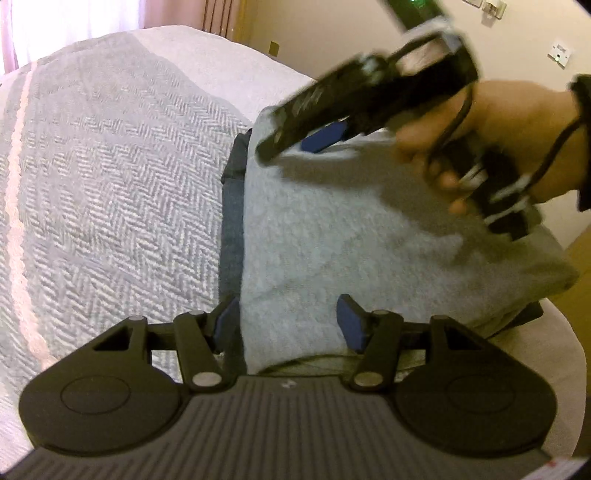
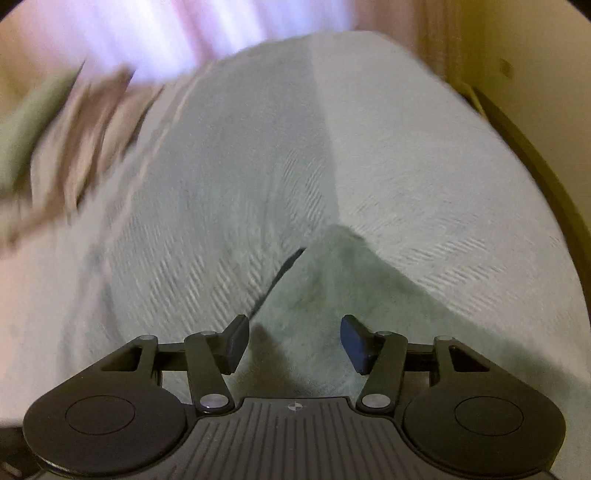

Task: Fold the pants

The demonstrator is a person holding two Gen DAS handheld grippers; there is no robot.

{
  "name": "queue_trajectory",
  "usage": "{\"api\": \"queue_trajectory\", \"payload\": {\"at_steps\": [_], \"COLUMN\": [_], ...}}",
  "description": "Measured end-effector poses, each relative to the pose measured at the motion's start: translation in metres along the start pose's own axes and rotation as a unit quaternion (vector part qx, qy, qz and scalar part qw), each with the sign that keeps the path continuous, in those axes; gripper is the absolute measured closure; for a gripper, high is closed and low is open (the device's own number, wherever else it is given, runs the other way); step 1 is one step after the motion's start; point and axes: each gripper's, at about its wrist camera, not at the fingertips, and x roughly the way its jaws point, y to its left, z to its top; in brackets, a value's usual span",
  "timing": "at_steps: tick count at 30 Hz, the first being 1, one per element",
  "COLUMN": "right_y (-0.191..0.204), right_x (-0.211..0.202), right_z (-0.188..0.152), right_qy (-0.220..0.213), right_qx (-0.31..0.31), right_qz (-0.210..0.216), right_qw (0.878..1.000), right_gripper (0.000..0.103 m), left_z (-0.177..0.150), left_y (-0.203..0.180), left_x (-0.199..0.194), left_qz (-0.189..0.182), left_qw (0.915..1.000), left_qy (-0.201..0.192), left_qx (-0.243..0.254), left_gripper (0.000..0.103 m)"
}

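Note:
The pants (image 1: 332,229) lie folded on the bed, light grey fleece side up, with a dark band along their left edge. My left gripper (image 1: 290,325) hovers open over their near end, nothing between its blue pads. In the same view the right gripper (image 1: 321,138) is held by a hand (image 1: 517,122) above the far part of the pants, blurred by motion. The right wrist view shows my right gripper (image 2: 293,343) open above a corner of the pants (image 2: 332,295).
A grey herringbone bedspread (image 1: 110,184) with a pale stripe covers the bed. A curtained window (image 1: 74,22) stands behind it. Cream wall with sockets (image 1: 559,53) at upper right. A wooden bed frame (image 2: 535,166) runs along the right. Blurred cloth shapes (image 2: 55,147) at far left.

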Motion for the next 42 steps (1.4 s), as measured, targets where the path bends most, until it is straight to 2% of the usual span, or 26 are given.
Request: {"api": "queue_trajectory", "payload": {"at_steps": [3, 5, 7, 10, 12, 15, 17, 18, 19, 22, 27, 32, 38, 41, 42], "right_y": [-0.009, -0.017, -0.029, -0.043, -0.051, -0.067, -0.088, -0.096, -0.098, -0.085, -0.062, -0.036, -0.016, -0.005, -0.002], "right_x": [-0.069, -0.113, -0.156, -0.198, -0.212, -0.204, -0.188, -0.182, -0.181, -0.195, -0.229, -0.246, -0.264, -0.268, -0.269], "right_z": [-0.021, -0.044, -0.077, -0.138, -0.174, -0.213, -0.228, -0.232, -0.231, -0.220, -0.210, -0.205, -0.196, -0.193, -0.192], "right_qy": [-0.051, -0.067, -0.082, -0.075, -0.062, -0.035, -0.030, -0.028, -0.029, -0.040, -0.066, -0.067, -0.066, -0.058, -0.055], "right_qx": [0.038, 0.054, 0.083, 0.135, 0.181, 0.223, 0.258, 0.275, 0.275, 0.228, 0.204, 0.183, 0.172, 0.166, 0.164], "right_qz": [-0.001, -0.032, -0.057, -0.077, -0.070, -0.080, -0.058, -0.056, -0.057, -0.070, -0.100, -0.101, -0.115, -0.134, -0.136], "right_qw": [0.998, 0.996, 0.992, 0.985, 0.979, 0.971, 0.964, 0.959, 0.959, 0.970, 0.972, 0.976, 0.976, 0.975, 0.975], "right_gripper": [0.050, 0.050, 0.050, 0.051, 0.051, 0.050, 0.039, 0.027, 0.027, 0.027, 0.027, 0.027, 0.027, 0.027, 0.027], "left_z": [0.005, 0.014, 0.010, 0.017, 0.021, 0.019, 0.015, 0.015, 0.017, 0.025, 0.023, 0.021, 0.025, 0.027, 0.027], "left_y": [0.017, 0.024, 0.024, 0.013, 0.003, -0.012, -0.022, -0.022, -0.022, -0.021, -0.028, -0.045, -0.062, -0.068, -0.070], "left_x": [-0.008, -0.013, -0.028, -0.031, -0.022, -0.003, 0.013, 0.019, 0.022, 0.010, -0.014, -0.045, -0.068, -0.079, -0.084], "left_qz": [0.010, 0.018, 0.020, 0.010, 0.002, -0.011, -0.003, 0.001, 0.002, 0.014, 0.034, 0.059, 0.076, 0.080, 0.081], "left_qw": [0.9999, 0.9998, 0.9998, 0.9997, 0.9993, 0.9977, 0.9959, 0.9955, 0.9957, 0.9963, 0.9956, 0.9931, 0.9917, 0.9921, 0.9925], "left_qy": [-0.003, 0.001, 0.000, 0.003, 0.009, 0.035, 0.048, 0.052, 0.053, 0.053, 0.067, 0.090, 0.097, 0.093, 0.089], "left_qx": [-0.001, -0.005, -0.001, 0.021, 0.035, 0.057, 0.077, 0.079, 0.077, 0.066, 0.056, 0.047, 0.037, 0.029, 0.025], "left_gripper": [0.055, 0.055, 0.055, 0.056, 0.057, 0.057, 0.057, 0.057, 0.057, 0.057, 0.057, 0.057, 0.057, 0.049, 0.041]}}
